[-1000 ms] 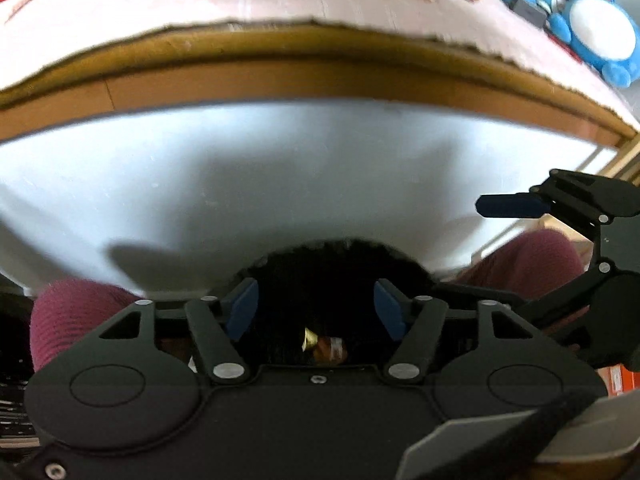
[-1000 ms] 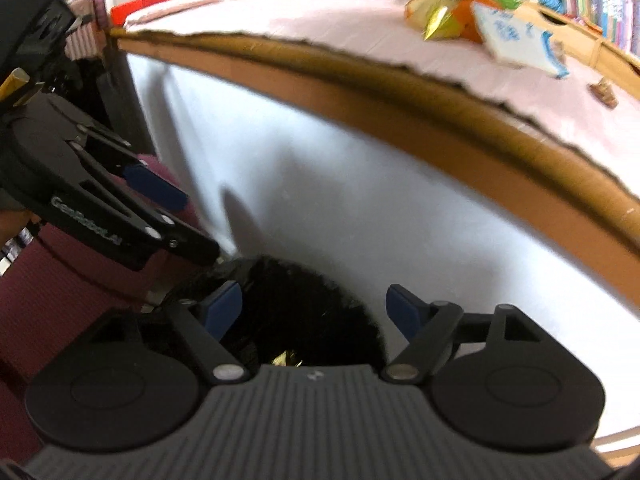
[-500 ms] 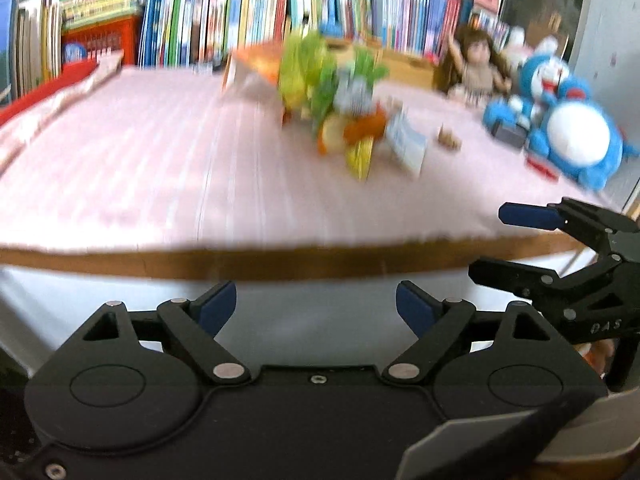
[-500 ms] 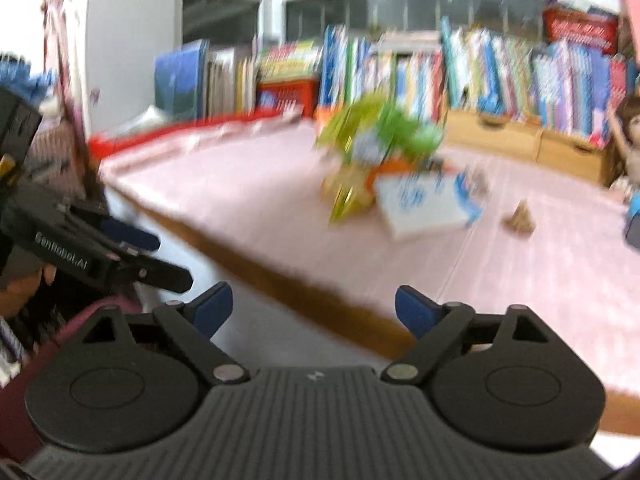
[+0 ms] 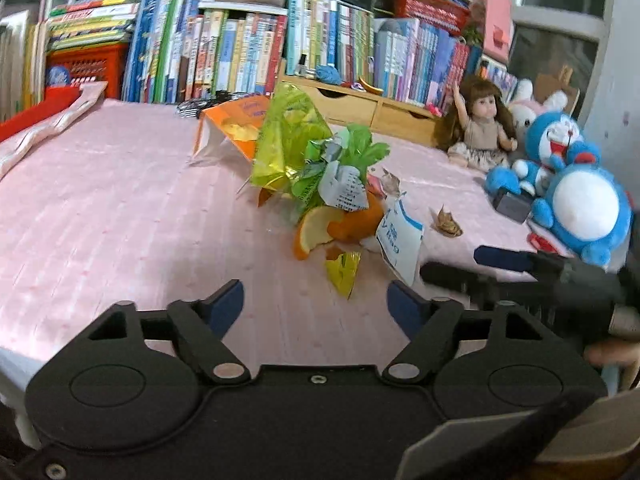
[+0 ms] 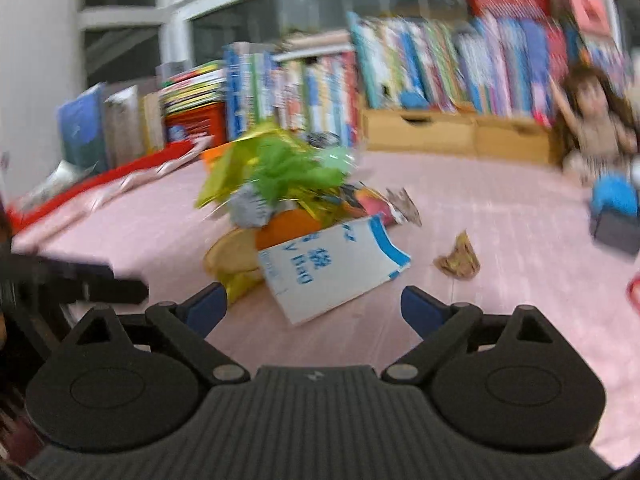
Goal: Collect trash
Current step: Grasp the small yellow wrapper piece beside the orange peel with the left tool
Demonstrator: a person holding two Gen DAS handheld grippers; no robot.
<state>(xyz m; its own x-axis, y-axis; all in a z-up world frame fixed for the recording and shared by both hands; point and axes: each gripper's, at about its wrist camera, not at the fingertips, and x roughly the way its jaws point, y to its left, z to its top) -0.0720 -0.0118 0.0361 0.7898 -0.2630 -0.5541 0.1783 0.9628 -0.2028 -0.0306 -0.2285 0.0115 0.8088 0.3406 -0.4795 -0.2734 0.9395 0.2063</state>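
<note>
Ahead of our left gripper [image 5: 315,300] the trash pile [image 5: 316,184] lies on the table [image 5: 100,216], and nothing sits between the closing jaws. The torn packet [image 5: 400,240] rests at the pile's near right edge, directly before our right gripper [image 6: 314,308], whose jaws stand wide with nothing between them. A small crumpled scrap [image 5: 447,222] lies apart, right of the packet. The opened carton [image 5: 230,130] lies behind the pile, to its left. Farther back books [image 5: 240,48] line the table's far side, with a doll [image 5: 478,124] and plush toys [image 5: 576,184] far to the right.
</note>
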